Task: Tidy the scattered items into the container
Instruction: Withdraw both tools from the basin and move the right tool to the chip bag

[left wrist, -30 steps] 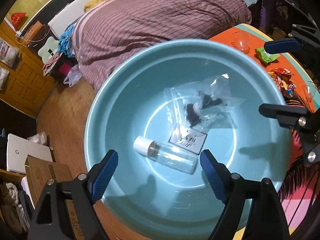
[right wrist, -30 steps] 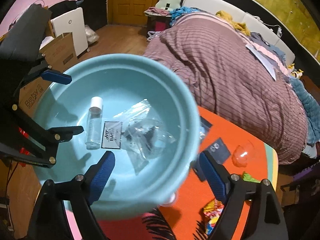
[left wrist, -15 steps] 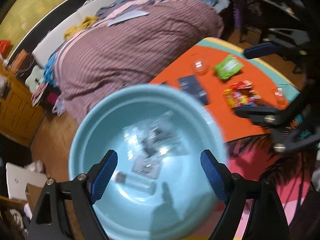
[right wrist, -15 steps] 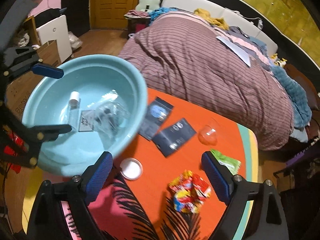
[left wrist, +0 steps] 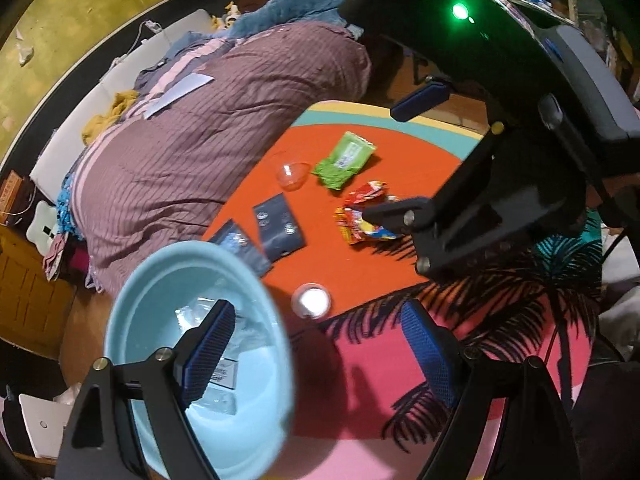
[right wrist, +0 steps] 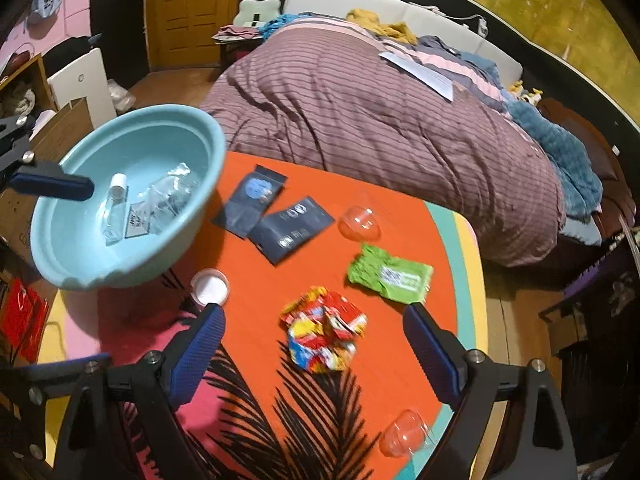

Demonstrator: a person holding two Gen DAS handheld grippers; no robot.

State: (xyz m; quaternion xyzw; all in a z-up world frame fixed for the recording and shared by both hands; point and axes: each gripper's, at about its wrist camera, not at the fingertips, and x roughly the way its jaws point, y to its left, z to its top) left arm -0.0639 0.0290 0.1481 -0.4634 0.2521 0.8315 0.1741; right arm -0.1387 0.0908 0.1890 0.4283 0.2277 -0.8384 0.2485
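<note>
Both claws wide open, empty: left gripper [left wrist: 316,344] tilted down beside basin [left wrist: 256,292]; right gripper [right wrist: 312,340] above crumpled wrapper [right wrist: 324,334].

Lying across the background: a bed under a striped mauve duvet [right wrist: 380,120], with a white sheet of paper [right wrist: 420,74] resting on top and a blue fuzzy blanket [right wrist: 560,152] bunching at its right end. Sitting crumpled by the long white cushion [right wrist: 440,36]: a yellow cloth [right wrist: 380,24]. Standing closed at the far wall: a wooden door [right wrist: 188,12]. Leaning at the left: a white board [right wrist: 82,84] beside a cardboard box [right wrist: 60,132]. Showing beneath: wooden flooring [right wrist: 172,82].
</note>
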